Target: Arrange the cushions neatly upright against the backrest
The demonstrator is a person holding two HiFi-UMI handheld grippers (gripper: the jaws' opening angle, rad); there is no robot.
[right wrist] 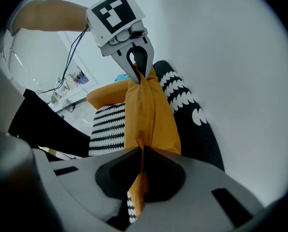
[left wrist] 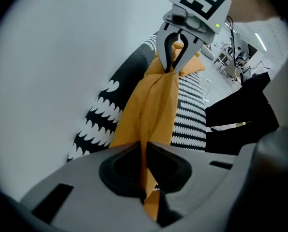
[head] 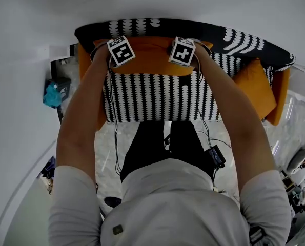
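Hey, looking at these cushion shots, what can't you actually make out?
- Head view: both grippers' jaws, hidden under their own tops; the gripper views show left gripper and right gripper shut on the orange cushion.
- Head view: teal object, far left, too small to identify.
- Every view: whether the cushion's bottom touches the seat; the cushion itself covers it.

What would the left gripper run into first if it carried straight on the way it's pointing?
The orange cushion, which the left gripper is shut on. Pushed further, it would probably press that cushion into the striped sofa seat, though depth is unclear.
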